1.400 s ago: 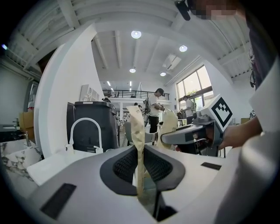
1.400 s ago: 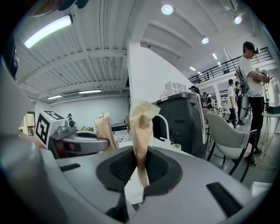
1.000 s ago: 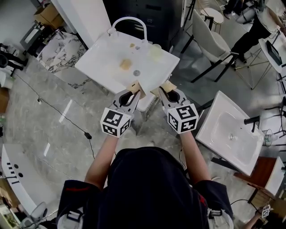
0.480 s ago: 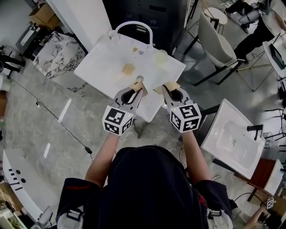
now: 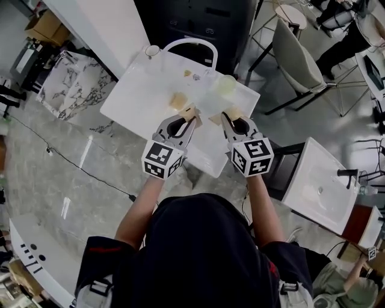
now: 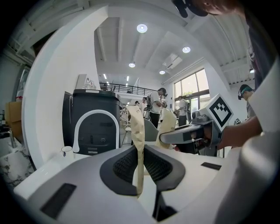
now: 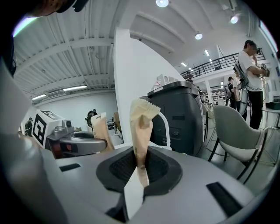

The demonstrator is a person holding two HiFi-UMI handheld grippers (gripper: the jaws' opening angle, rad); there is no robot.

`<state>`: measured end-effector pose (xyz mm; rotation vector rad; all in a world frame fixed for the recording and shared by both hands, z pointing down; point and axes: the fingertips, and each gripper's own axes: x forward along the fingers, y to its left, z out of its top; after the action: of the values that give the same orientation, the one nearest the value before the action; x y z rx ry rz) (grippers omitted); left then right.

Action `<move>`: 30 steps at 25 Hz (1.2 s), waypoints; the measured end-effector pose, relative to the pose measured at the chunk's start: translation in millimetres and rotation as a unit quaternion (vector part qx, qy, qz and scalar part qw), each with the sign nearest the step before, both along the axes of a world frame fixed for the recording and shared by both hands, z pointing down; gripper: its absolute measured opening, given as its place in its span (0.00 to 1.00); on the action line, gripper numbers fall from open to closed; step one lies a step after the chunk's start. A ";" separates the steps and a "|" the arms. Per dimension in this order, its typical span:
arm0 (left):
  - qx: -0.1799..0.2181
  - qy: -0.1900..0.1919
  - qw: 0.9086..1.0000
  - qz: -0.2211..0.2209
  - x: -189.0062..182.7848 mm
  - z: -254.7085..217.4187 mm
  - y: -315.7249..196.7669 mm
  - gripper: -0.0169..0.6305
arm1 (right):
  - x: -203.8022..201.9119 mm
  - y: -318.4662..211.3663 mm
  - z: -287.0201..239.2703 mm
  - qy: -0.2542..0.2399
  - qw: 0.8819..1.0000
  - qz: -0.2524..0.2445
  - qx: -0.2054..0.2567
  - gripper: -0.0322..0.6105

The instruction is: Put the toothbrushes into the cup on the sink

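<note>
A white sink [image 5: 135, 96] with an arched white faucet [image 5: 191, 45] stands ahead. A pale translucent cup [image 5: 226, 84] sits on its back right part. My left gripper [image 5: 191, 115] is over the sink's near side, shut on a tan paper-wrapped toothbrush [image 6: 136, 127] that sticks up between the jaws. My right gripper [image 5: 230, 117] is beside it, just short of the cup, shut on a second tan wrapped toothbrush [image 7: 141, 122]. Each gripper view shows the other gripper with its packet alongside.
A tan piece [image 5: 178, 99] lies in the basin, with small bits [image 5: 187, 73] near the faucet and a small white cup [image 5: 153, 51] at the back left corner. A dark cabinet [image 5: 198, 18] stands behind. A second sink [image 5: 322, 186] and a chair [image 5: 295, 57] are at right.
The sink has come closer in the head view; both grippers, still holding their packets, have gone from its near edge to over the basin.
</note>
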<state>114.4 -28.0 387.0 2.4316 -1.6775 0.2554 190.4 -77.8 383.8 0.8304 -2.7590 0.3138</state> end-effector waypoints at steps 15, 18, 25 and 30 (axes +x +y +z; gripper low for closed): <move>-0.022 0.023 0.997 0.066 -58.5 16.5 -37.9 0.09 | -47.1 -26.1 13.4 0.034 0.997 0.070 -0.015 0.15; -0.027 0.032 0.996 0.083 -60.3 23.1 -43.9 0.09 | -47.6 -28.7 15.2 0.039 0.995 0.086 -0.015 0.15; -0.045 0.051 0.993 0.096 -57.2 39.3 -56.4 0.10 | -42.4 -33.4 22.9 0.048 0.993 0.106 -0.018 0.15; -0.049 0.045 0.992 0.107 -47.5 41.8 -63.4 0.09 | -38.9 -43.7 24.4 0.047 0.993 0.111 -0.019 0.15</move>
<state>66.8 -91.4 428.8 2.5085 -1.3364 0.2470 151.5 -121.5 408.2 1.1139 -2.5708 0.3567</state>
